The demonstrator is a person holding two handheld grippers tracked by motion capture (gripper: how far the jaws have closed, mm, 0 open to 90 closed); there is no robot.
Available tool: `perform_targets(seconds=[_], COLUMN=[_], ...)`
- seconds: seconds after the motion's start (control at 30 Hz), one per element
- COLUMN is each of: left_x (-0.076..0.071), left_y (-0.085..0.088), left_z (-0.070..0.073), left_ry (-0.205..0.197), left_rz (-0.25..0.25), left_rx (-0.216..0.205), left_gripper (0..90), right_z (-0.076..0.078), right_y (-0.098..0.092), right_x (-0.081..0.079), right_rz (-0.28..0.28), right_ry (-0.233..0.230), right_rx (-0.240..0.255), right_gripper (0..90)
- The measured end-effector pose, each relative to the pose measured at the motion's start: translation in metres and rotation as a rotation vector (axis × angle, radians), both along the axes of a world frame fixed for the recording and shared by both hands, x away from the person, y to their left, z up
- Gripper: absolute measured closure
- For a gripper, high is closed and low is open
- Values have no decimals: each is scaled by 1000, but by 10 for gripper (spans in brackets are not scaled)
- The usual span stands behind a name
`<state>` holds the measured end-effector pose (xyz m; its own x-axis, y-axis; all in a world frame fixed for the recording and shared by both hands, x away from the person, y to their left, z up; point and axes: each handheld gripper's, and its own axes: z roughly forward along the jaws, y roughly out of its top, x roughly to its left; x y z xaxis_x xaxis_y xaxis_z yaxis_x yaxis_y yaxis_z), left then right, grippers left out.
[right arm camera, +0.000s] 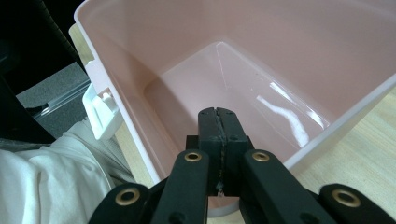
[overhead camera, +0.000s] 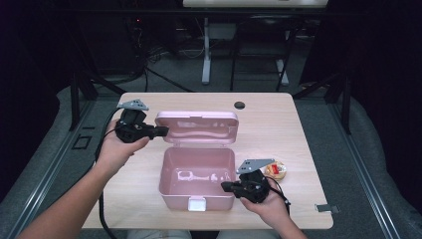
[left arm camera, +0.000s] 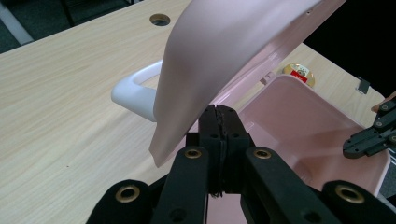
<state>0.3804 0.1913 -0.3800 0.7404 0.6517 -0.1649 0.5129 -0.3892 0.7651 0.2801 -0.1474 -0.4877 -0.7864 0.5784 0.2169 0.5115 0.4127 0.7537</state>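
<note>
- Hidden or cut off: in the left gripper view the raised lid (left arm camera: 224, 56) of the pink box (left arm camera: 308, 126) covers most of the white handle (left arm camera: 135, 91), so just one curved end shows on the table (left arm camera: 60, 107) behind it.
- The small round item (overhead camera: 275, 170) on the table right of the box is partly screened by the right gripper's grey plate in the high view; its label is too small to read. The left gripper view shows it as a round gold-rimmed piece with a red patch (left arm camera: 299, 72).
- In the right gripper view the box interior (right arm camera: 243, 70) runs off the frame at top and right; a white latch (right arm camera: 100, 109) sits on its outer wall, with white cloth below it.
- Left gripper (overhead camera: 158, 131) — jaws pressed together, nothing between them. Its tip sits at the left edge of the upright lid; contact cannot be confirmed.
- Right gripper (overhead camera: 226, 186) — jaws also together and empty. The tip sits at the right rim of the box near its front corner and points into the empty box.
- Box position: centre of the table, lid hinged open at the far side, latch facing the person. The two grippers are well apart, one at the lid, one at the front right corner.
</note>
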Motion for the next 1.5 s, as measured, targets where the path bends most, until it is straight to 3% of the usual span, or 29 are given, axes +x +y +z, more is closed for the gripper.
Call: perform_targets(seconds=[0.67, 1.0, 1.17, 1.5], left_x=[9, 12, 14, 13], left_y=[3, 2, 5, 15], left_z=[-6, -15, -24, -37], left_ry=[6, 13, 13, 28], left_rz=[34, 40, 58, 79], left_rx=[-1, -10, -26, -35], left_gripper=[881, 807, 682, 665], right_z=[0, 0, 0, -1], right_y=[0, 0, 0, -1], right_x=[0, 0, 0, 0], right_rz=[0, 1, 2, 1], right_ry=[-2, -3, -5, -10], right_rx=[-3, -1, -4, -1], right_gripper=[900, 900, 900, 900])
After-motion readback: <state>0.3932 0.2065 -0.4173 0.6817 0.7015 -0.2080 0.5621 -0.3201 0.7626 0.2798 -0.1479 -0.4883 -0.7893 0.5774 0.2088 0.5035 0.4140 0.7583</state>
